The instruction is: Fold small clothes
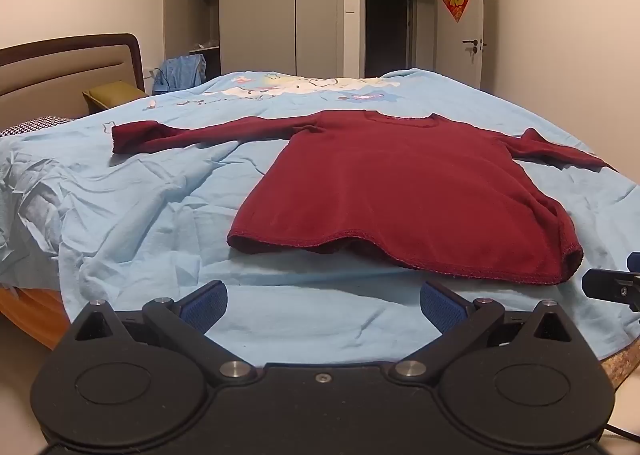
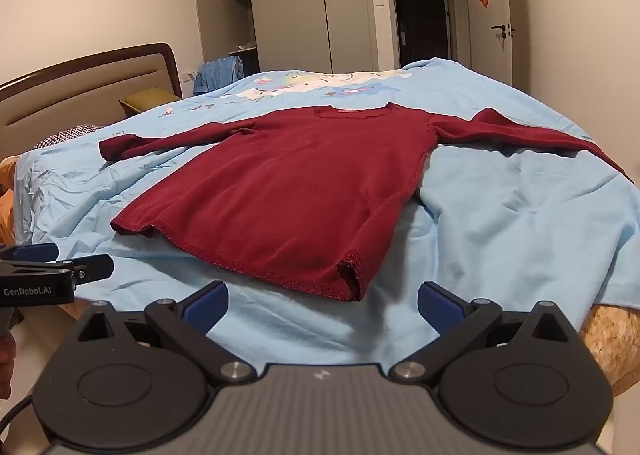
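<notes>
Left tongs (image 1: pixel 323 309), right tongs (image 2: pixel 322 309) wide open, empty; maroon shirt (image 2: pixel 288 183) flat on blue sheet (image 2: pixel 520 223).

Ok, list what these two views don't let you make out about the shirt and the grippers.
- Red shirt: its underside is hidden in both views; it lies flat on the blue bedsheet.
- Its right sleeve: the cuff runs off over the bed's edge in the right wrist view, and likewise in the left wrist view.
- Neck label: too small to read.
- Right gripper: only a tip shows in the left wrist view, cut by the frame.
</notes>
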